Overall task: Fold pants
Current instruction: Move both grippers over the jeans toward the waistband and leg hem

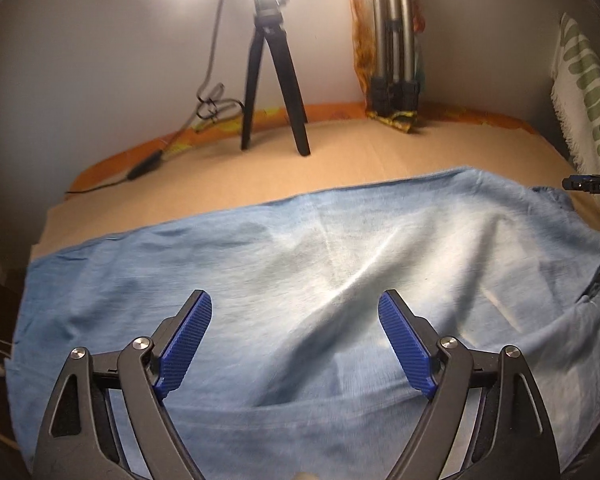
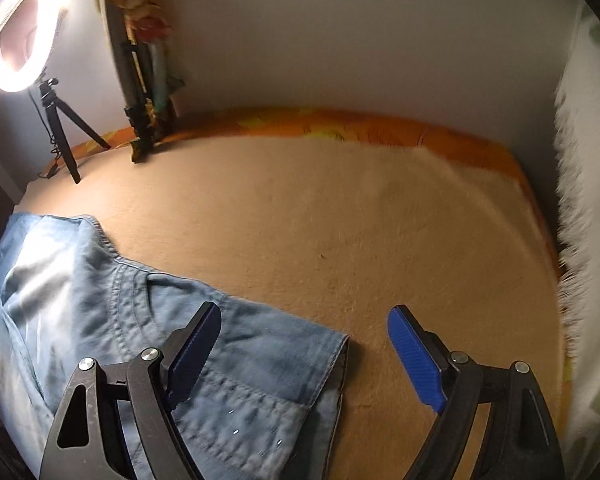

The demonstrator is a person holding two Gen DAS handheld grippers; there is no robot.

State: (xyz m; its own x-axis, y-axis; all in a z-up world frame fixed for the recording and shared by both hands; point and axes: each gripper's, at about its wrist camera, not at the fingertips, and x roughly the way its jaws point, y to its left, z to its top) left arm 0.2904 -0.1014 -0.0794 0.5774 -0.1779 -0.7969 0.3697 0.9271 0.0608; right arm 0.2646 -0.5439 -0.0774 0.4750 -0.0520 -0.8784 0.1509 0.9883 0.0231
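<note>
Our left claw [image 1: 296, 336] hangs spread over the light blue pants [image 1: 300, 280] lying flat on the tan bed [image 2: 340, 220]; our right claw [image 2: 304, 350] gapes empty over the waistband corner [image 2: 336, 356]. Soft, limp denim: we'd pinch hems or waistband. The pants' far end is cut off.

Pants [image 1: 300, 280] lie flat across near part of bed [image 1: 380, 148], running left to right. Left gripper [image 1: 296, 320] hangs over mid-cloth, w/ jaws apart. Right gripper [image 2: 304, 344] sits over waistband end, w/ one finger above cloth, other above bare bed. Behind pants, by back wall: small tripod [image 1: 274, 80] left w/ ring light [image 2: 20, 40] on top, folded tripod [image 1: 392, 40] leaning in corner to its right. Cable [image 1: 148, 164] trails left of small tripod. Towel [image 1: 584, 88] hangs at far right.
</note>
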